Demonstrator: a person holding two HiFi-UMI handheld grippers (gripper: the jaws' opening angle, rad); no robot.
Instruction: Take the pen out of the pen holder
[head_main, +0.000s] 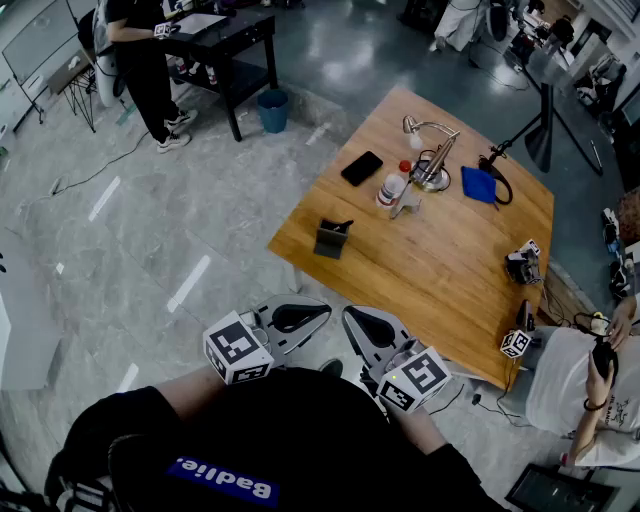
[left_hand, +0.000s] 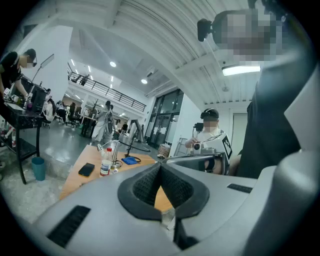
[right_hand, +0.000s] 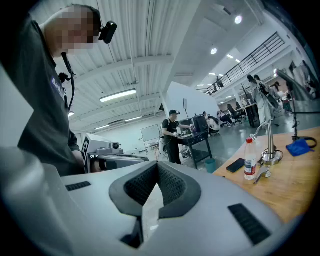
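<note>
A dark grey pen holder (head_main: 329, 242) stands near the left corner of the wooden table (head_main: 450, 270), with a black pen (head_main: 343, 226) sticking out of its top. Both grippers are held close to my body, short of the table's near edge and well away from the holder. My left gripper (head_main: 318, 313) is shut with nothing between its jaws; in the left gripper view its (left_hand: 160, 167) pads meet. My right gripper (head_main: 350, 314) is shut and empty too, and its (right_hand: 157, 167) pads touch in the right gripper view. Neither gripper view shows the holder.
On the table lie a black phone (head_main: 361, 168), a plastic bottle (head_main: 393, 187), a metal desk lamp (head_main: 432, 165), a blue cloth (head_main: 479, 185) and another gripper (head_main: 523, 263). A seated person (head_main: 585, 385) is at the right corner. A blue bin (head_main: 272, 108) stands on the floor behind.
</note>
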